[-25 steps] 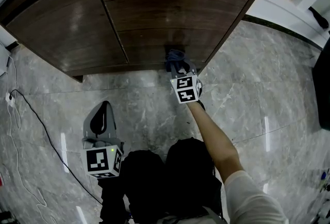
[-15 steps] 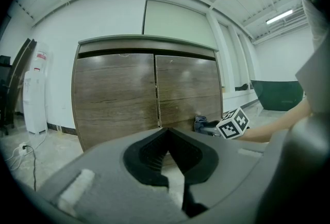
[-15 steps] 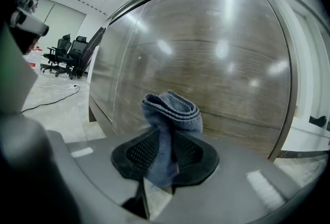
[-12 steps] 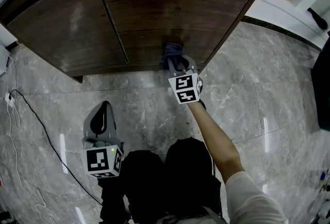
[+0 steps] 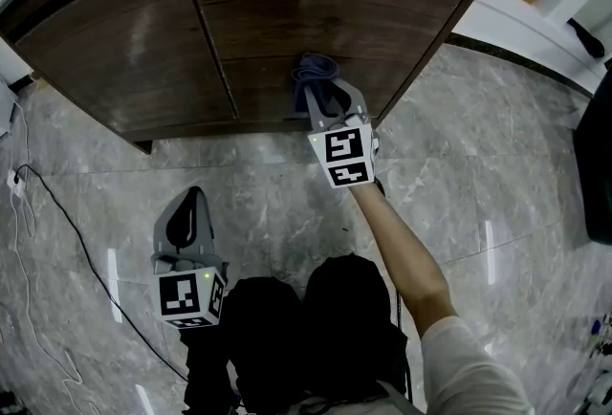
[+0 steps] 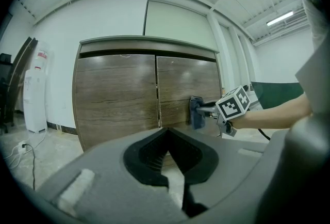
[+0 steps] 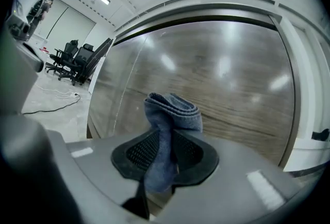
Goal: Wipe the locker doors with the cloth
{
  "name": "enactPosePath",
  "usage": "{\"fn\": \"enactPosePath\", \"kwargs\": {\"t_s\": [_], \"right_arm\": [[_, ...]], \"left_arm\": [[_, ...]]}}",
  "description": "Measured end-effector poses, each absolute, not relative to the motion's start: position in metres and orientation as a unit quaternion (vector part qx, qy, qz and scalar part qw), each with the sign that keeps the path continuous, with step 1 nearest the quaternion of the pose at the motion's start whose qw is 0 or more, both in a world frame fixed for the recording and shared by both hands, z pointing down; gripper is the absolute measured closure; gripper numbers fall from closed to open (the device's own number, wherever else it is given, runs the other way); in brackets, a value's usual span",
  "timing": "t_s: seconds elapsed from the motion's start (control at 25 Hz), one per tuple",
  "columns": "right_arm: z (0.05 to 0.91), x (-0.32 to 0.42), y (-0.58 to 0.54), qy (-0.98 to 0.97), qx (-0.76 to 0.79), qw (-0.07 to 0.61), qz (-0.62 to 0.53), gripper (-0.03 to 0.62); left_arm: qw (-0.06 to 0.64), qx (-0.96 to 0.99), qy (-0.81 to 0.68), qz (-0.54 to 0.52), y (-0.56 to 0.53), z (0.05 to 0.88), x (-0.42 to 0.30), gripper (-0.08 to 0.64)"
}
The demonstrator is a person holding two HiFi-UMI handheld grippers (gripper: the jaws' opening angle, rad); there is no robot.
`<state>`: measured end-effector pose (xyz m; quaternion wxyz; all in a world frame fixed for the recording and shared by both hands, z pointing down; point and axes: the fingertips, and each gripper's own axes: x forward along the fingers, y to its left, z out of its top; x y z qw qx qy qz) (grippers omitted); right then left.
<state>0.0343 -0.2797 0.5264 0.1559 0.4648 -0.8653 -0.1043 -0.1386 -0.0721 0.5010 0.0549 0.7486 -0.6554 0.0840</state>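
A dark wooden locker with two doors stands ahead; the right door (image 5: pixel 335 11) is the one under the cloth, the left door (image 5: pixel 124 40) lies beside it. A folded blue-grey cloth (image 5: pixel 316 76) presses against the lower part of the right door, and my right gripper (image 5: pixel 325 102) is shut on it. In the right gripper view the cloth (image 7: pixel 167 130) sticks up between the jaws, close to the door (image 7: pixel 232 83). My left gripper (image 5: pixel 186 227) hangs low over the floor, away from the locker, jaws closed with nothing in them (image 6: pixel 170 166).
Grey marble floor (image 5: pixel 287 203) runs in front of the locker. A black cable (image 5: pixel 67 222) trails along the floor at the left. A white water dispenser (image 6: pixel 35 94) stands left of the locker. Office chairs (image 7: pixel 72 65) are far off to the left.
My right gripper has slid the cloth up the right door and slightly left. The left gripper has stayed where it was.
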Motion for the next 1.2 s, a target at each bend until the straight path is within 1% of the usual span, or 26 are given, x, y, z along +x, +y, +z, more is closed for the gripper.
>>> {"fn": "enactPosePath", "kwargs": {"t_s": [1.2], "right_arm": [[0.331,0.008,-0.276,-0.856,0.458,0.055,-0.233,0.508]], "left_arm": [[0.056,0.749,-0.656,0.077,-0.069,0.494,-0.146,0.557]]}}
